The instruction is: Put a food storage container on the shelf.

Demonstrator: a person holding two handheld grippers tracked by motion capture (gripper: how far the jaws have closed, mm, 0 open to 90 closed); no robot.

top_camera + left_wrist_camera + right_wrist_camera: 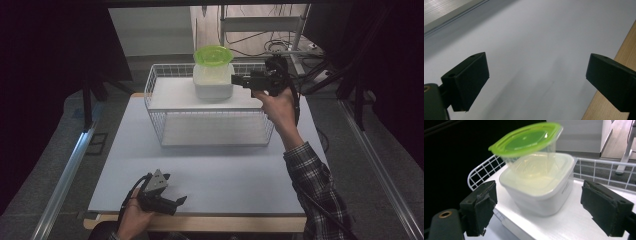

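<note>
Containers are sitting stacked on the wire rack's (210,127) top shelf at twelve o'clock: green-lidded tub (529,143) nested in white tub (541,195). Right gripper (537,211) is gaping beside them; centring both jaws around the white tub seems wise. Left gripper (536,82) is resting released at seven o'clock.

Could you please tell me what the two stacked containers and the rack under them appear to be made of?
The upper container looks like clear, thin plastic: you see through its walls, and its green lid is glossy. The lower container seems milky, translucent plastic with a smooth sheen. The rack appears to be white-coated metal wire, judging by its thin grid, with a flat white shelf, possibly painted board.
</note>
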